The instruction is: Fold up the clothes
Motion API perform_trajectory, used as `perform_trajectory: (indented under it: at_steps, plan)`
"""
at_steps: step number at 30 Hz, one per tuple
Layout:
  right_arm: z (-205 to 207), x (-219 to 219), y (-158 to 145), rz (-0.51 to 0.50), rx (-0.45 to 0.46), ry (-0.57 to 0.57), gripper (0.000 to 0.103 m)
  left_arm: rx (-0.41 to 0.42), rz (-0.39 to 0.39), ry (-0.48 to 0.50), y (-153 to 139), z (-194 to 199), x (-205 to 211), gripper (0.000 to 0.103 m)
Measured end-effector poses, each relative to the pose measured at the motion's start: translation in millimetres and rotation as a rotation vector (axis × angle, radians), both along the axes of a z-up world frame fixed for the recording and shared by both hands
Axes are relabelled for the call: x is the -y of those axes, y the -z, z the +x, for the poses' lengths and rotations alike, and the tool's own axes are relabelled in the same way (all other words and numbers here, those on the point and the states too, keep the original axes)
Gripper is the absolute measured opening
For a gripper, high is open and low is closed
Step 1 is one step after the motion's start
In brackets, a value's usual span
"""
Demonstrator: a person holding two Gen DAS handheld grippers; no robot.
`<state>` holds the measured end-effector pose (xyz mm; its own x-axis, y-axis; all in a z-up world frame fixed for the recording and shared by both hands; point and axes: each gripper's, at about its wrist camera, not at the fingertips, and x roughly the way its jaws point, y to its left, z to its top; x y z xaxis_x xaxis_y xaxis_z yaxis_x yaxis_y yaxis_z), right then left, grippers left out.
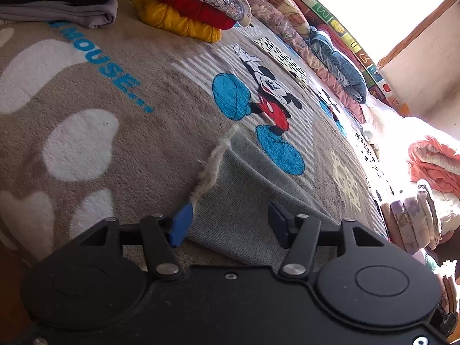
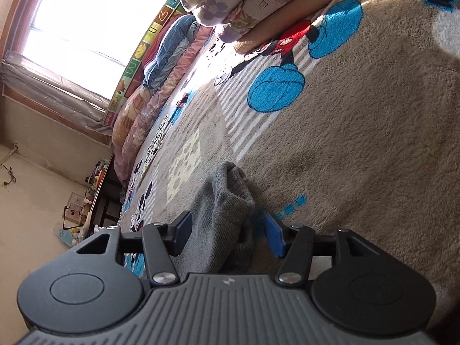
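Grey garment (image 1: 247,189) is seen lying on the blanket (image 1: 120,92), lower centre of both views. Left gripper (image 1: 227,224) & right gripper (image 2: 230,231) are released, pads off the cloth. Folded stacks (image 1: 57,3) are seen upper left; this piece is judged nearly done, pending placement.

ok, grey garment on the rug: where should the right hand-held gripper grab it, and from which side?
Probably the bunched, rolled end of the grey garment, which stands proud of the rug. Come in low from the near side, along the right hand-held gripper, whose open fingers already straddle it. In the left view its edge lies flat.
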<state>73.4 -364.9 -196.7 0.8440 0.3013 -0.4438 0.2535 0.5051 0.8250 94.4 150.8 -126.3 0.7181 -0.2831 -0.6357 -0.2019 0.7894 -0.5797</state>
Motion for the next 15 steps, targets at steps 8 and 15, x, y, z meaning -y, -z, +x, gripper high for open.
perform_trajectory:
  at_steps: [8, 15]
  plan:
    - [2.6, 0.0, -4.3, 0.007, 0.017, -0.011, 0.055, -0.044, -0.073, -0.025, 20.9, -5.4, 0.8, 0.057]
    - [17.2, -10.0, -7.6, -0.042, -0.007, -0.031, 0.05, 0.002, -0.078, -0.063, 27.5, -0.1, -0.4, 0.053]
